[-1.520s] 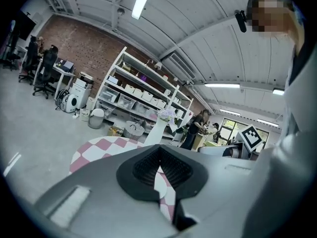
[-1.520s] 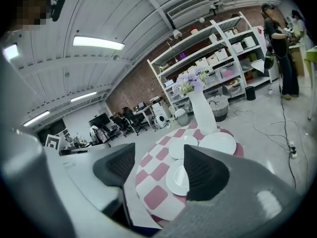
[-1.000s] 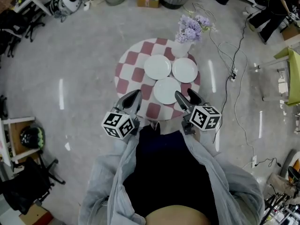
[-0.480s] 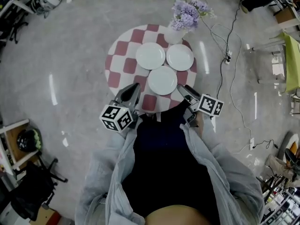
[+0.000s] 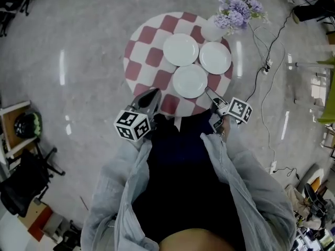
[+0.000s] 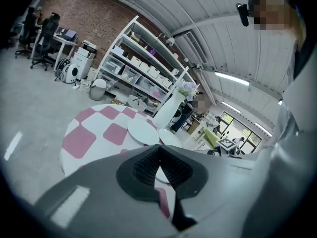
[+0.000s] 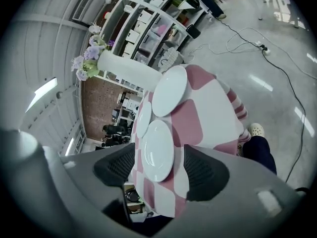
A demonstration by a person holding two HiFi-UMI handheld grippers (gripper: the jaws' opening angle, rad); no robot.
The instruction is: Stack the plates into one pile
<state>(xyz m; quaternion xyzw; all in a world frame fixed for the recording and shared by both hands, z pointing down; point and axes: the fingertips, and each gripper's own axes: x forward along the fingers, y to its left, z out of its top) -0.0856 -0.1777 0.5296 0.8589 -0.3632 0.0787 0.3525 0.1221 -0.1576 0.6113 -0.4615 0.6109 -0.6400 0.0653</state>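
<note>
Table (image 5: 140, 67), round and checked, carries three unstacked plates lying flat: first plate (image 5: 180, 49) near centre, second plate (image 5: 215, 57) at 3 o'clock, third plate (image 5: 190, 81) at 5 o'clock. Vase (image 5: 212, 30) of flowers stands at 1 o'clock. Left gripper (image 5: 149, 99), at the table's 7 o'clock edge: jaws together, empty. Right gripper (image 5: 214, 101), at 5 o'clock: jaws apart, nothing between.

Pink-checked round table (image 5: 144, 51), white vase (image 5: 212, 30) of lilac flowers (image 5: 238, 9); floor cables (image 5: 268, 65)

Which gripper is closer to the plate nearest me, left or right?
Right. In the head view the right gripper sits just lower right of the near plate; the left gripper is farther off, to its lower left.
</note>
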